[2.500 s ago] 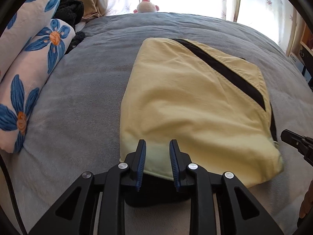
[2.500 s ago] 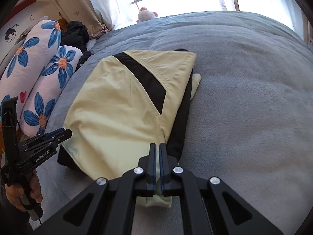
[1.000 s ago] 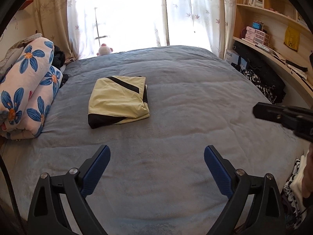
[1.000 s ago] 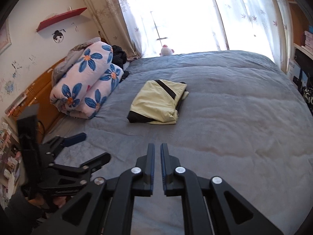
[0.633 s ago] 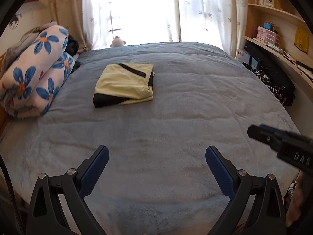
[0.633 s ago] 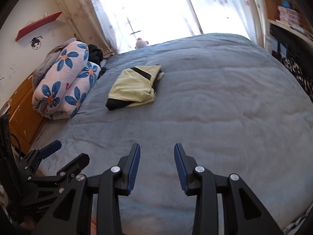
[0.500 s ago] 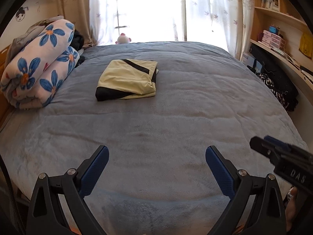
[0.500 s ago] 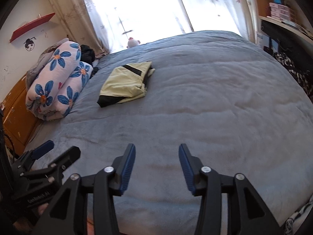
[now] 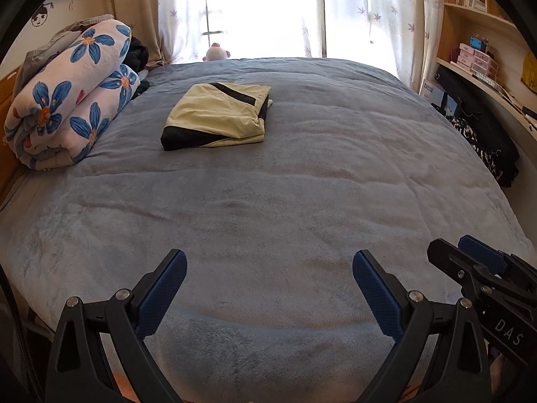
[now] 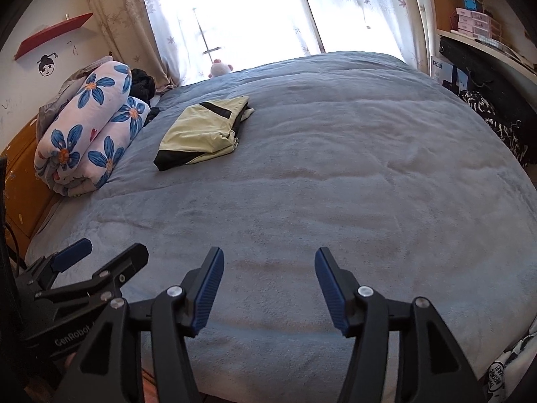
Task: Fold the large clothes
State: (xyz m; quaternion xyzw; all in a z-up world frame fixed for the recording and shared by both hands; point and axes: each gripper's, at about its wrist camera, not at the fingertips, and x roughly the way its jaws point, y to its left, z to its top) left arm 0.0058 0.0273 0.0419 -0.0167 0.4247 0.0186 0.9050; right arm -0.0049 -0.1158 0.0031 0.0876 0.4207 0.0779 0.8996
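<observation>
Your garment [image 9: 218,116] lies folded on the bed [image 9: 285,184] — both grippers' fingers [image 9: 161,290] [image 10: 206,288] gape empty — fetch another.

Showing: one folded garment [image 9: 218,114] at 12 o'clock, one floral quilt roll [image 9: 67,97] at 10 o'clock, one plush toy [image 9: 217,53], two claws: left claw [image 9: 268,288], right claw [image 10: 266,285].

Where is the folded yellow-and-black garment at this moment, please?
In both views, the folded yellow-and-black garment lies far-left on the grey bed, beside the rolled floral quilt.
</observation>
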